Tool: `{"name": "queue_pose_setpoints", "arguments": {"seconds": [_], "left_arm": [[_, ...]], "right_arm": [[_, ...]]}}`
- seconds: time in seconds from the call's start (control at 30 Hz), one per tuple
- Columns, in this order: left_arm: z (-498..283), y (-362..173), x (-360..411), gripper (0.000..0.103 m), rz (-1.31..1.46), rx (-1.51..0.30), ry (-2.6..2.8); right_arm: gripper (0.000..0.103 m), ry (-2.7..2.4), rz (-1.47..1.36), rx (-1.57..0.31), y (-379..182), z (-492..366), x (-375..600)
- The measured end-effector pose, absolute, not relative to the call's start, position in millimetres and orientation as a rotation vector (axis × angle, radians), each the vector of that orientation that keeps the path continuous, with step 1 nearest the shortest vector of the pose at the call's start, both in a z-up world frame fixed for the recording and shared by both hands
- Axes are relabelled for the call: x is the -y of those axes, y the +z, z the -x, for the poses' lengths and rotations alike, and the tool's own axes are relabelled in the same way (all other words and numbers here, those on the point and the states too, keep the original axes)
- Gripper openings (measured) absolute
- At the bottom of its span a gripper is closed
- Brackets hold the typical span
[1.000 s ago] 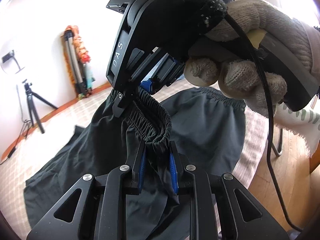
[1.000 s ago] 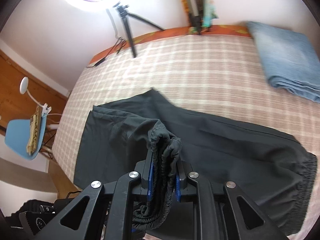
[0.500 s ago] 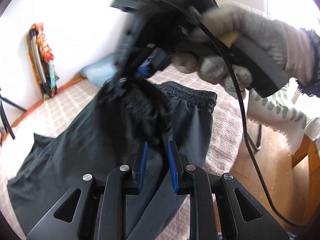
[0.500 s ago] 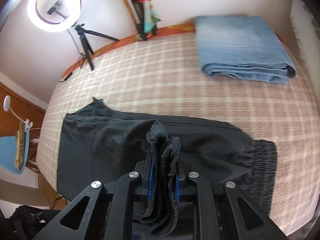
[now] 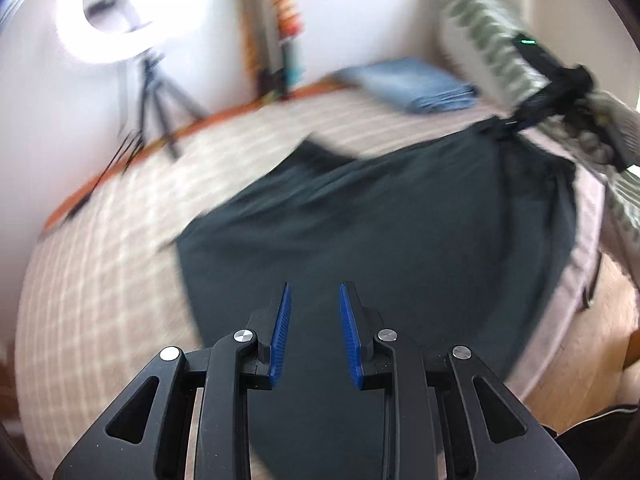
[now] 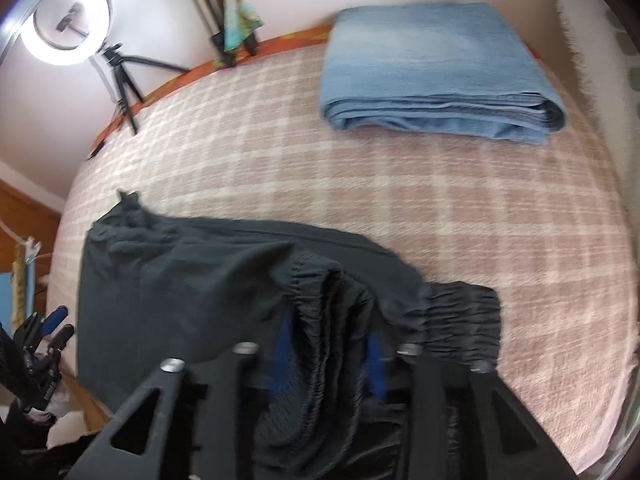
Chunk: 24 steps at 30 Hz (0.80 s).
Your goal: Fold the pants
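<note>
We record a bed with a pink-and-white checked cover [image 6: 400,184] set against a white wall, a lit ring light on a tripod [image 6: 66,16] at the far left and a folded blue blanket [image 6: 436,68] lying near the head end, well apart from the work. The dark pants [image 5: 380,216] lie spread across the near part of the cover, reaching to its edge on the right of the left wrist view. Our left tongs [image 5: 314,312] stand apart above the flat dark cloth; their jaws have just been opening, the blue pads are clear of the fabric, and nothing sits between them. In the right wrist view the gathered elastic waistband [image 6: 320,320] rises in a bunched ridge between the jaws of our right tongs [image 6: 328,344]; these jaws have just been opening too, gaps show beside the cloth, and the band stands loosely between the pads rather than pinched. A second stretch of waistband [image 6: 464,320] lies flat on the cover just right of that ridge. The left wrist view is blurred.
</note>
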State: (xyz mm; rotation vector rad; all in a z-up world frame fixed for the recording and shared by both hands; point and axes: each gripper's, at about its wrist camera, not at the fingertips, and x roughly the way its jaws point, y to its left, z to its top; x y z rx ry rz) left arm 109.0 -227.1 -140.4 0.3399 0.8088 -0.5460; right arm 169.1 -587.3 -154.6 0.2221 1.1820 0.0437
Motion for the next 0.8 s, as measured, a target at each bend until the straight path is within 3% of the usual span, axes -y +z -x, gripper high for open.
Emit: {"name": "queue_pose_setpoints", "arguments": {"seconds": [0.13, 0.23, 0.6, 0.63, 0.67, 0.7, 0.8], "left_arm": [[-115, -155, 199, 0.023, -0.309, -0.86, -0.493], [-112, -160, 185, 0.023, -0.281, -0.87, -0.476], [-107, -168, 162, 0.023, -0.187, -0.919, -0.463], [-107, -168, 161, 0.026, -0.181, -0.929, -0.468], [-107, -167, 161, 0.03, -0.177, -0.933, -0.469], [-107, -166, 161, 0.037, -0.169, -0.937, -0.472], [-109, -164, 156, 0.042, -0.111, -0.977, -0.486]], "right_arm": [[0.044, 0.032, -0.306, -1.16, -155, -155, 596], [0.057, 0.003, -0.36, -1.124, -151, -133, 602], [0.062, 0.003, -0.459, -1.103, -173, -92, 597], [0.058, -0.001, -0.445, -1.101, -174, -92, 593], [0.04, -0.004, -0.43, -1.105, -175, -92, 590], [0.033, -0.01, -0.412, -1.118, -176, -93, 586], [0.02, -0.024, -0.376, -1.117, -178, -91, 579]]}}
